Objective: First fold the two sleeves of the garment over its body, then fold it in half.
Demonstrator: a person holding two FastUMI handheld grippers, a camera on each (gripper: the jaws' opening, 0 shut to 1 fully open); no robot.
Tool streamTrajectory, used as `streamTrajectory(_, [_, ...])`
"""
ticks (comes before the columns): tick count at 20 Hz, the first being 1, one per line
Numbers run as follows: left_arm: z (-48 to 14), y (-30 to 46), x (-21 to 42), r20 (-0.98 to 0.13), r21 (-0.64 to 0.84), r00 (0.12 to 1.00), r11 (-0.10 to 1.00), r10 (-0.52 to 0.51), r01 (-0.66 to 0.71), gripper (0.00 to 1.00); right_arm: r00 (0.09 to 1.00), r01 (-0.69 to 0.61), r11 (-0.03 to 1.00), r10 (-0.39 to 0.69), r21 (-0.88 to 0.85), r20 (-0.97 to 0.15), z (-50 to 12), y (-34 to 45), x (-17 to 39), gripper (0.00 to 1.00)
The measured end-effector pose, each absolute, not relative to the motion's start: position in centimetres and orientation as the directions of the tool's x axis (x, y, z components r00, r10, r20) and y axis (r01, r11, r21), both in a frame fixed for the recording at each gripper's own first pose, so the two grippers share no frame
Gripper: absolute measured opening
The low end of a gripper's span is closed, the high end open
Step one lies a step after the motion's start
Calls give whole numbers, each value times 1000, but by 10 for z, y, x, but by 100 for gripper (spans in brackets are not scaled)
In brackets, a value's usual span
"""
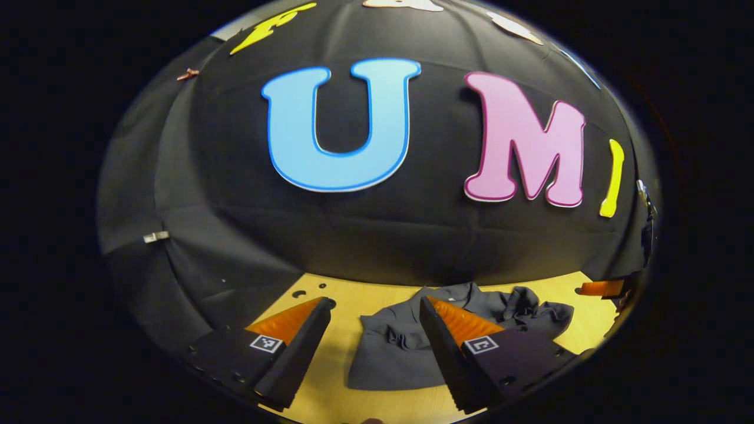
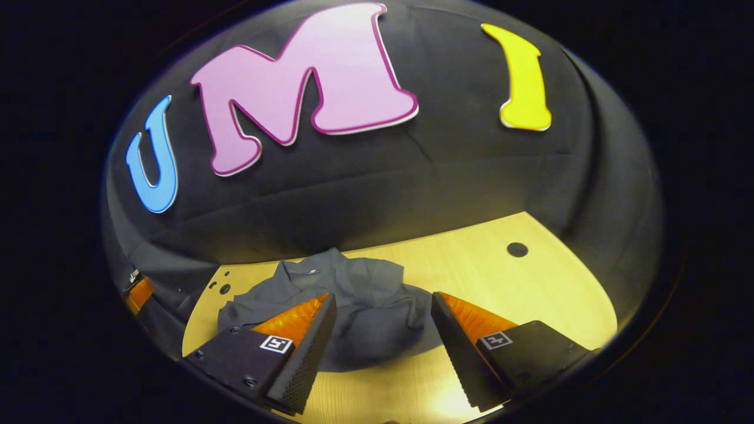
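Garment: a dark grey shirt (image 1: 406, 347) lies rumpled on the table (image 1: 353, 306), its collar toward the black cloth wall (image 1: 365, 235). In the right gripper view the same shirt (image 2: 359, 306) sits bunched near the back edge of the table (image 2: 530, 294).
Collar: in the left gripper view the collar (image 1: 453, 292) shows at the far end of the shirt, with a small pale tag inside it.
Sleeves: a crumpled bunch of cloth (image 1: 539, 309) lies at the shirt's right side in the left gripper view; I cannot tell whether it is a sleeve.
Left gripper: the left gripper (image 1: 374, 330) has its 2 fingers spread apart with nothing between them; it hangs above the table, with the shirt's near left part seen through the gap.
Right gripper: the right gripper (image 2: 383, 330) has its 2 fingers spread wide, gripping nothing; the shirt's near edge lies in the gap and bare table shows below it.
Contact: I cannot tell whether either gripper's fingertips touch the cloth.
Table: light wood, with 1 round hole (image 2: 517, 249) at the far right in the right gripper view and small holes (image 1: 299, 293) at the far left in the left gripper view.
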State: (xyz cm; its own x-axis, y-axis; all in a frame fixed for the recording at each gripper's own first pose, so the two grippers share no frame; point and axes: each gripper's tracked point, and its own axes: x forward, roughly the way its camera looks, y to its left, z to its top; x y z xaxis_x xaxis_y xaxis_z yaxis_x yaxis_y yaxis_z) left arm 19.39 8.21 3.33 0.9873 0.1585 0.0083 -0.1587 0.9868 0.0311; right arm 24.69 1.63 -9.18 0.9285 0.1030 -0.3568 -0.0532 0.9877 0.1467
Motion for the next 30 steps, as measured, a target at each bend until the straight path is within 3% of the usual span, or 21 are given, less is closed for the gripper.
streamTrajectory(5, [25, 78, 115, 2, -68, 992, 990, 127, -127, 96, 943, -23, 990, 68, 137, -327, -63, -8, 181, 99])
streamTrajectory(11, [16, 105, 46, 28, -89, 983, 980, 181, -178, 96, 957, -30, 993, 62, 116, -282, -51, -16, 101, 98])
streamTrajectory(20, [4, 100, -34, 109, -9, 985, 991, 136, -136, 96, 975, -98, 994, 105, 45, -196, -56, 9, 19, 99])
streamTrajectory(25, [-25, 63, -56, 49, 0, 997, 999, 55, -55, 92, 940, -149, 988, 156, 48, -302, -109, 37, -14, 99])
streamTrajectory(26, [-30, 56, -56, 38, -5, 999, 999, 38, -38, 96, 933, -155, 986, 165, 57, -320, -115, 43, -19, 99])
streamTrajectory(28, [-40, 45, -60, 14, -29, 1000, 999, 19, -19, 92, 924, -169, 984, 178, 56, -340, -121, 51, -31, 99])
streamTrajectory(30, [-46, 38, -61, 3, -52, 1000, 999, 5, -5, 96, 915, -182, 982, 189, 54, -356, -129, 57, -40, 99])
